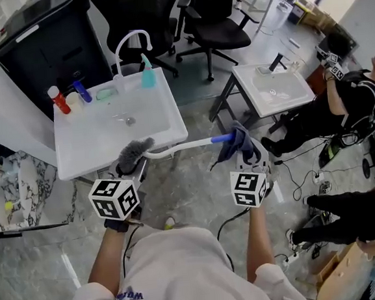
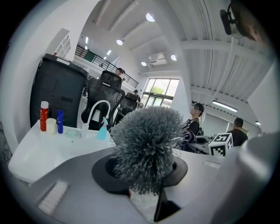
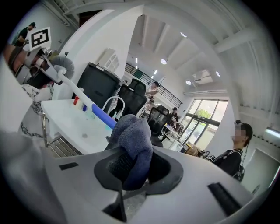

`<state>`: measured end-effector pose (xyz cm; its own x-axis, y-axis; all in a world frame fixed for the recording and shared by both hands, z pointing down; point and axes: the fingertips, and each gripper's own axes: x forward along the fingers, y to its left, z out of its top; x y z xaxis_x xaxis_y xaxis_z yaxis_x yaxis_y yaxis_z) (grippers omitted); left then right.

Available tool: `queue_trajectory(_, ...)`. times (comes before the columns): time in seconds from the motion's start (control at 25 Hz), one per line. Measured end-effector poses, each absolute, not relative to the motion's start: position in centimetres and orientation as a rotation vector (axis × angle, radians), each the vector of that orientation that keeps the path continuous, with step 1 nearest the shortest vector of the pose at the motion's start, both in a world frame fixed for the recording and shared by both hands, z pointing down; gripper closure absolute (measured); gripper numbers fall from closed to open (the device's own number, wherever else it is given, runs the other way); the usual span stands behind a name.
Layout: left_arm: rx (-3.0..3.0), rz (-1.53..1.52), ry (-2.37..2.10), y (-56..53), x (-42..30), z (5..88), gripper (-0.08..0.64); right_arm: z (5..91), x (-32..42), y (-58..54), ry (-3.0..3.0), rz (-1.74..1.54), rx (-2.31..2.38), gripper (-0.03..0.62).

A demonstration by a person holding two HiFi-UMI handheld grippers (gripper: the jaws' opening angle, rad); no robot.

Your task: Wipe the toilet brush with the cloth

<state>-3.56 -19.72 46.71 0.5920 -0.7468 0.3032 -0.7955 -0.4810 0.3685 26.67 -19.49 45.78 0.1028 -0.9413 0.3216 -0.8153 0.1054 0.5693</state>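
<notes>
The toilet brush lies level between my two grippers, just in front of the white sink table (image 1: 76, 149). Its grey bristle head (image 1: 136, 154) is at the left, its white handle (image 1: 177, 148) runs right to a blue end (image 1: 222, 138). My left gripper (image 1: 128, 171) is shut on the brush just below the bristles (image 2: 146, 146). My right gripper (image 1: 248, 155) is shut on a blue-grey cloth (image 1: 238, 141), bunched against the handle's blue end. In the right gripper view the cloth (image 3: 133, 144) fills the jaws and the blue end (image 3: 101, 116) runs behind it.
On the sink table's back edge stand a red bottle (image 1: 59, 100), a blue bottle (image 1: 82, 91) and a teal spray bottle (image 1: 147, 73) by a white faucet (image 1: 129, 43). A black bin (image 1: 41, 48), office chairs (image 1: 219, 26), a second sink table (image 1: 273, 89) and a seated person (image 1: 353, 105) surround me.
</notes>
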Motion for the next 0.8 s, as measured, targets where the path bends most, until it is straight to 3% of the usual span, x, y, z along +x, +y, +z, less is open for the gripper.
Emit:
queue_trajectory(0.36, 2.351, 0.105, -1.244, -20.2, -3.4, 46.2, 0.438, 45.6, 21.9, -20.3, -1.813, -0.272, 1.686, 0.518)
queue_trajectory(0.8, 2.347, 0.080, -1.251, -20.1, -2.4, 45.9, 0.437, 45.1, 9.3, -18.7, -2.080, -0.409, 1.410, 0.518)
